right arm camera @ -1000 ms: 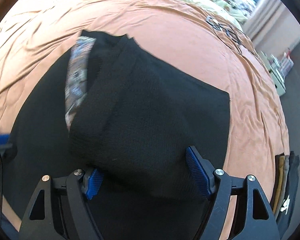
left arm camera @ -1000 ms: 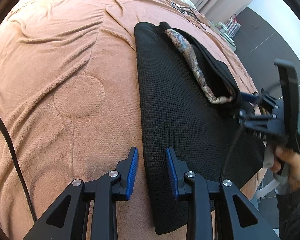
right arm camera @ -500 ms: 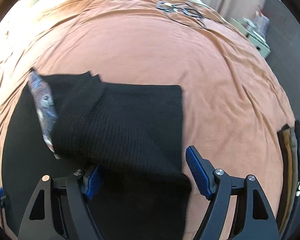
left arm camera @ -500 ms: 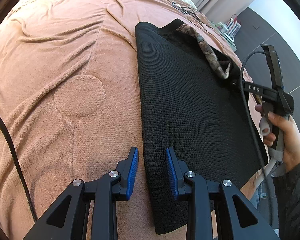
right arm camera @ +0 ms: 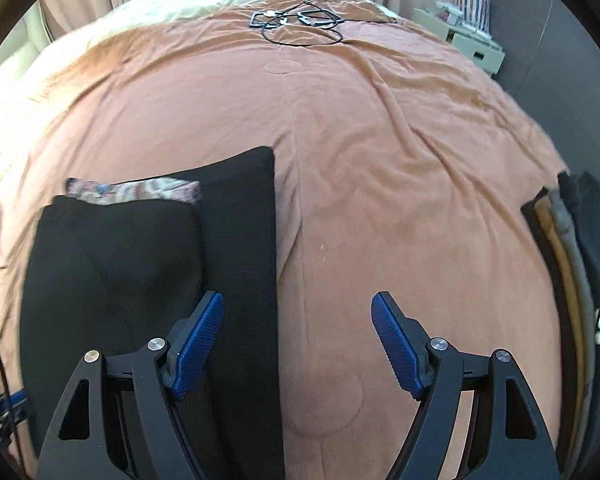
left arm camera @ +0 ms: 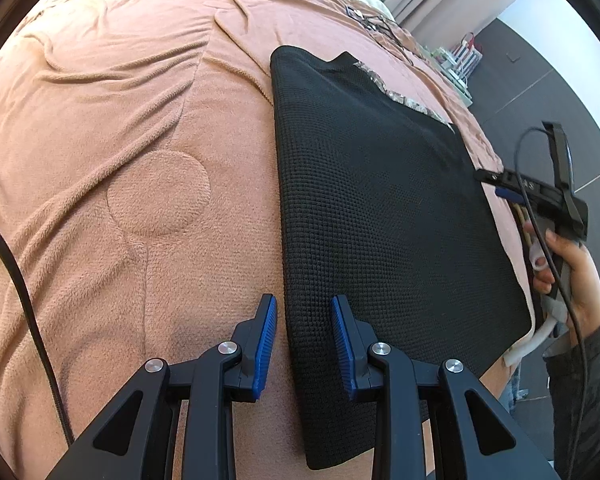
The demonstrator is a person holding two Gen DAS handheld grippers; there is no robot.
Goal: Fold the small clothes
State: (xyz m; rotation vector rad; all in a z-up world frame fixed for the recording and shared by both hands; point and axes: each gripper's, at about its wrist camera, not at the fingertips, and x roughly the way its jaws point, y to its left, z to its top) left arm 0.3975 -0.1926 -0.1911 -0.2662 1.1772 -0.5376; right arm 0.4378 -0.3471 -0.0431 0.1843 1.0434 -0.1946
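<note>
Black waffle-knit garment [left arm camera: 380,200] lies folded flat on the bed's brown blanket [left arm camera: 120,160], a patterned strip [right arm camera: 140,191] showing at its far edge. Left hand-held gripper [left arm camera: 303,344] straddles its near edge, jaws slightly apart and gripping nothing. Right hand-held gripper [right arm camera: 298,340] hangs wide apart, beside a stack of folded clothes [right arm camera: 572,280].

Left hand-held gripper [left arm camera: 303,340] low, jaws narrowly parted — right hand-held gripper [right arm camera: 298,344] jaws wide apart, empty

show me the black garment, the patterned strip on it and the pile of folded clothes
black garment [left arm camera: 380,208], left wrist view, middle of its waffle fabric
patterned strip [right arm camera: 140,191], right wrist view, its middle
pile of folded clothes [right arm camera: 572,264], right wrist view, stacked edges
</note>
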